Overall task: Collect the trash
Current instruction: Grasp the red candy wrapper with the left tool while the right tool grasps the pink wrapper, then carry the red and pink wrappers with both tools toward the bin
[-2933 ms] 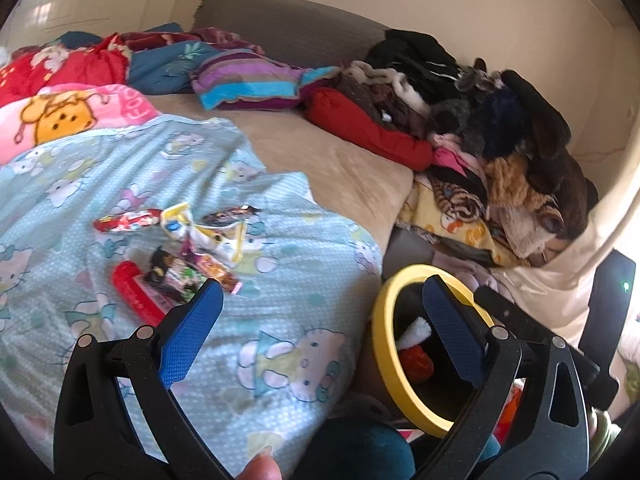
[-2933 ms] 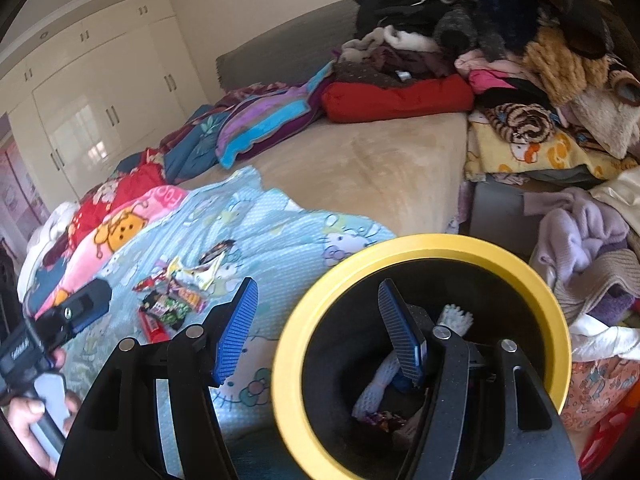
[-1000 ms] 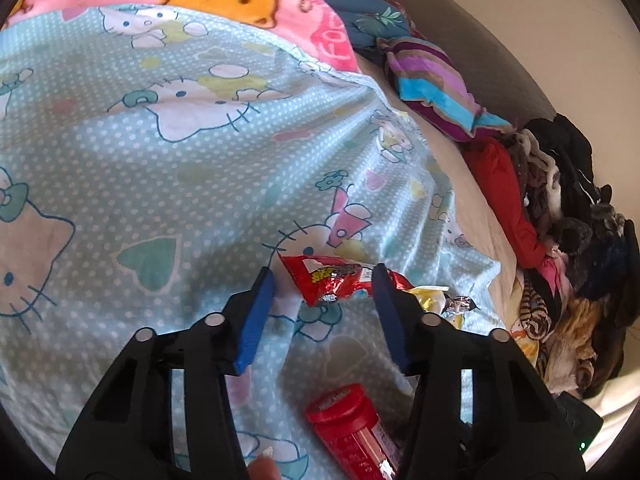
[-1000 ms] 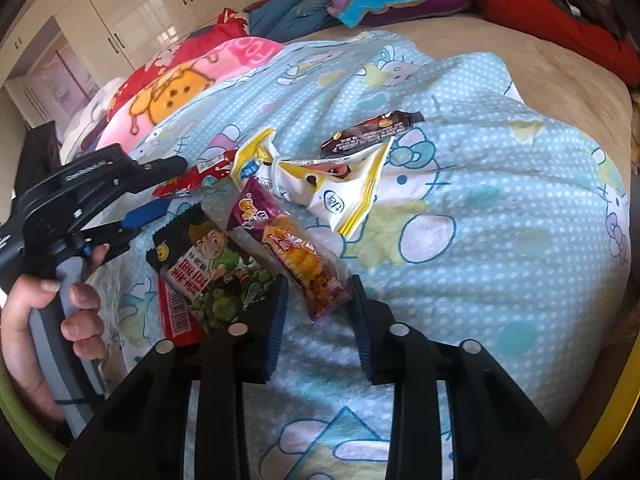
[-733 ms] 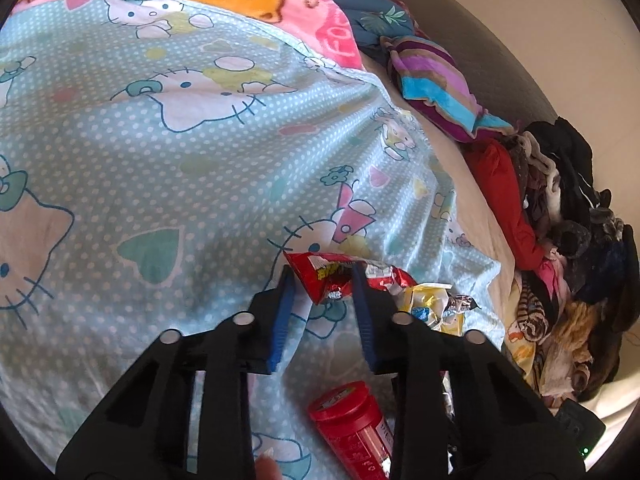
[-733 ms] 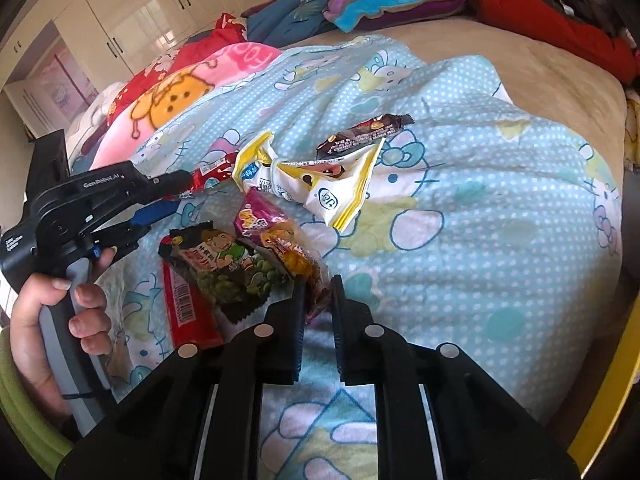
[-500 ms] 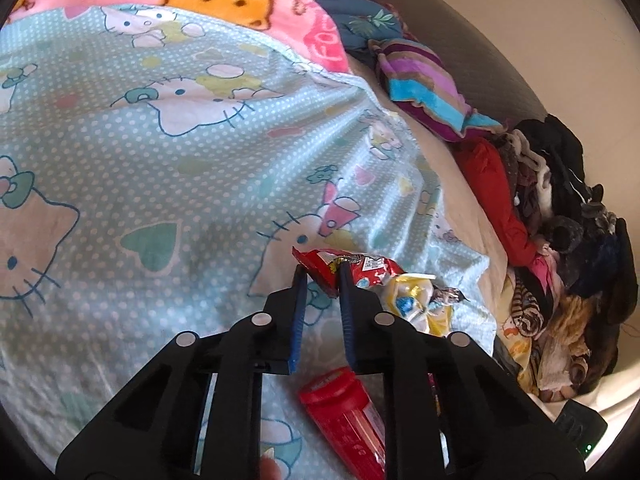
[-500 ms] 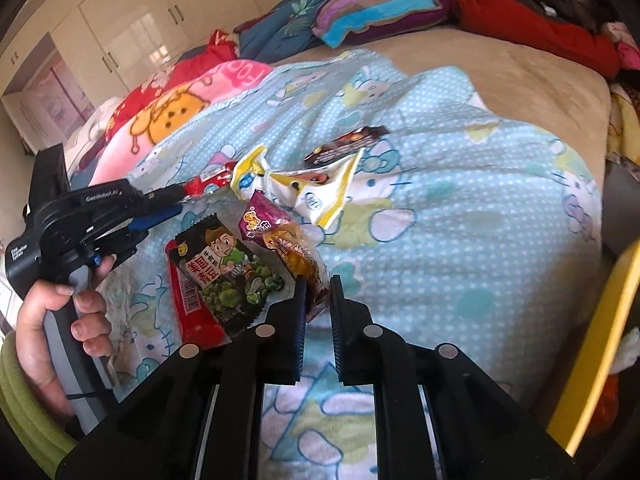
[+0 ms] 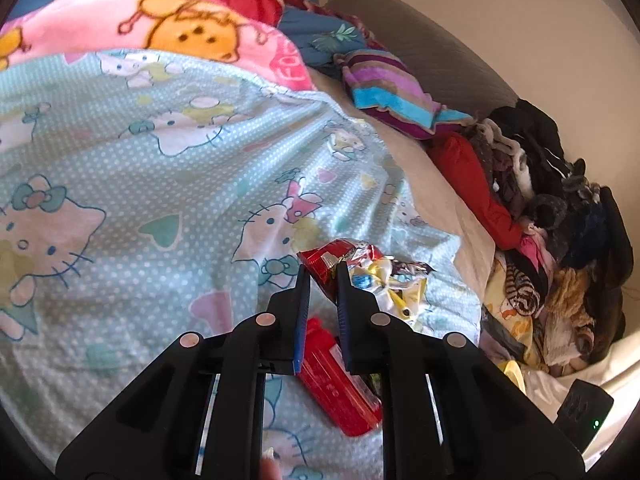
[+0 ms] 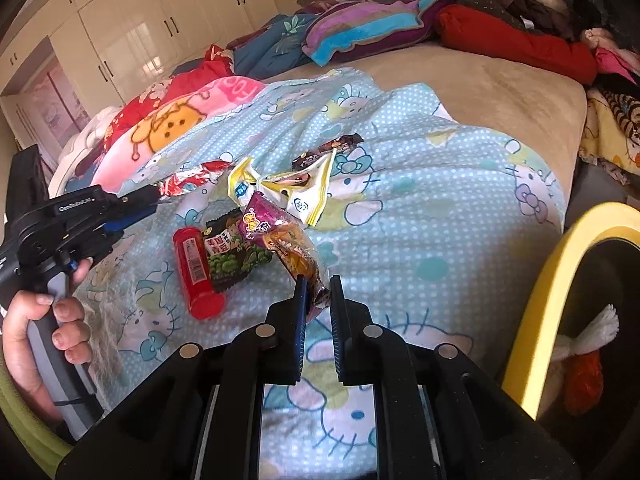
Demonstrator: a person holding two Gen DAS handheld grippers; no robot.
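Snack trash lies on a pale blue cartoon-cat blanket (image 10: 420, 200). My left gripper (image 9: 322, 270) is closing tight on a crinkled red foil wrapper (image 9: 332, 254), and its pads press on it. From the right wrist view that left gripper (image 10: 158, 196) holds the red wrapper (image 10: 192, 178) at the left. My right gripper (image 10: 318, 280) is shut on the near end of a purple and orange snack packet (image 10: 280, 236). Left on the blanket are a red tube (image 10: 194, 272), a green pea packet (image 10: 232, 256), a yellow-white packet (image 10: 304, 188) and a dark bar wrapper (image 10: 328, 150).
A black bin with a yellow rim (image 10: 560, 264) stands at the bed's right edge, with trash inside. Folded blankets and a striped pillow (image 10: 360, 28) lie at the head of the bed. A heap of clothes (image 9: 560, 216) fills the right side. A person's hand (image 10: 36, 320) grips the left tool.
Both grippers have shut, the left on the red wrapper and the right on the purple and orange packet. Both have drawn back and up a little; the bin's rim has come into the right wrist view.
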